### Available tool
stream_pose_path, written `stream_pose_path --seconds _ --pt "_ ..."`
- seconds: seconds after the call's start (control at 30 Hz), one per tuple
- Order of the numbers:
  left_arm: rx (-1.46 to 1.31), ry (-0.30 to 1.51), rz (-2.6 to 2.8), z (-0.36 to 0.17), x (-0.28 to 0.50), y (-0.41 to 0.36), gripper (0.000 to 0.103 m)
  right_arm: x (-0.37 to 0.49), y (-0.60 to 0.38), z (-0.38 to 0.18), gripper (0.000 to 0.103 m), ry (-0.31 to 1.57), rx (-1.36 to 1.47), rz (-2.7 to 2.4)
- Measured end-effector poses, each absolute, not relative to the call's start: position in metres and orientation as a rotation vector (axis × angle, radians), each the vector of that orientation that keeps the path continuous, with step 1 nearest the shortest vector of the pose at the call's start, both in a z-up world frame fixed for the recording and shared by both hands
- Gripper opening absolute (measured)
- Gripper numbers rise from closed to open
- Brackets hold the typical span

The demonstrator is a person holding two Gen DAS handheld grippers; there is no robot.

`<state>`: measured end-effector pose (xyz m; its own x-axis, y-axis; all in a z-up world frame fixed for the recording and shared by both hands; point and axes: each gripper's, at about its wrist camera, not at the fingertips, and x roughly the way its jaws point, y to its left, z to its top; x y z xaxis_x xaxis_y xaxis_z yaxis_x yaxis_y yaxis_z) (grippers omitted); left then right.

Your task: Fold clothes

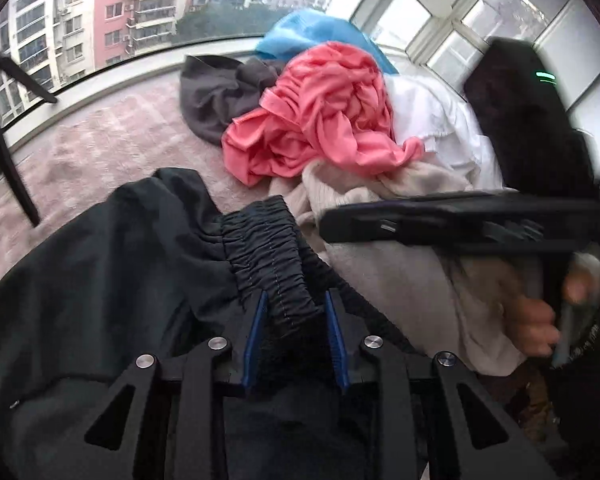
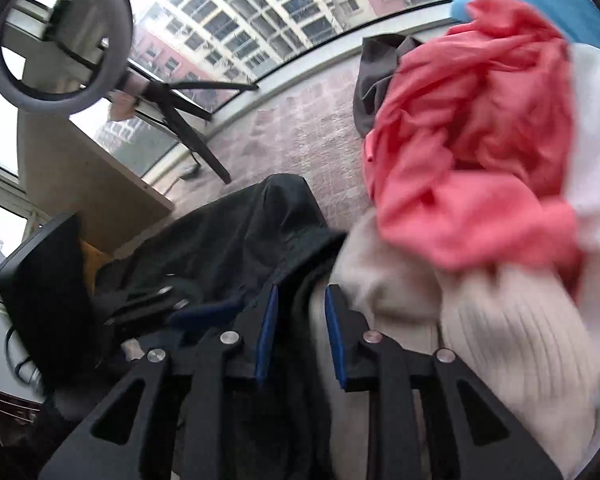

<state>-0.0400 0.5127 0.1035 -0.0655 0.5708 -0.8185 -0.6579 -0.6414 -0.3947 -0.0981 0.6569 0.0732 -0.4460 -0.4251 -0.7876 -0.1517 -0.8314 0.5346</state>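
On the left, the black garment (image 1: 100, 280) is lying spread over the pinkish carpet (image 1: 100, 132), and the left gripper (image 1: 296, 312) is pinching its gathered elastic waistband (image 1: 268, 240) between the blue pads. Toward the middle, a pile is sitting on the carpet: a dark grey piece (image 1: 212, 92), a coral garment (image 1: 320, 116), a blue one (image 1: 308, 30) and a white one (image 1: 436, 120) behind it, and a cream knit (image 1: 380, 272) in front. On the right, the right gripper (image 2: 302, 308) is hovering where the black garment's edge is meeting the cream knit, its tongs lying close with dark cloth between them, though I cannot tell whether they are gripping it.
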Motion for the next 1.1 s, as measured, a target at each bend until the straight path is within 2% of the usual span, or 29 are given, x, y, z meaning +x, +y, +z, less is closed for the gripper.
stream_pose_path --seconds 0.13,0.2,0.27,0.3,0.53,0.6,0.67,0.8,0.97,1.1 --pt "-1.343 0.017 1.840 0.115 -0.034 0.483 0.027 -0.125 0.655 0.051 0.024 -0.742 1.663 -2.313" --pt "-1.336 -0.016 1.800 0.120 -0.014 0.470 0.033 -0.129 0.654 0.041 0.024 -0.696 1.707 -2.282" --pt "-1.349 -0.023 1.742 0.115 0.011 0.473 0.047 -0.130 0.655 0.039 0.024 -0.700 1.694 -2.257" --pt "-1.360 -0.020 1.702 0.111 0.025 0.479 0.047 -0.131 0.656 0.037 0.024 -0.701 1.687 -2.244" --pt "-1.386 0.192 1.604 0.068 0.087 0.533 0.048 -0.131 0.648 0.044 0.024 -0.599 1.681 -2.254" --pt "-1.366 0.237 1.628 0.061 0.091 0.541 0.042 -0.130 0.646 0.047 0.024 -0.562 1.665 -2.268" --pt "-1.358 0.257 1.637 0.055 0.091 0.546 0.004 -0.130 0.643 0.045 0.021 -0.526 1.666 -2.291" --pt "-1.310 0.197 1.620 0.069 0.097 0.542 0.004 -0.128 0.643 0.052 0.008 -0.473 1.639 -2.347" --pt "-1.181 0.204 1.634 0.110 0.119 0.534 0.003 -0.125 0.643 0.059 0.005 -0.406 1.603 -2.415" --pt "-1.159 0.142 1.600 0.121 0.122 0.538 0.003 -0.118 0.646 0.079 0.000 -0.357 1.548 -2.554"
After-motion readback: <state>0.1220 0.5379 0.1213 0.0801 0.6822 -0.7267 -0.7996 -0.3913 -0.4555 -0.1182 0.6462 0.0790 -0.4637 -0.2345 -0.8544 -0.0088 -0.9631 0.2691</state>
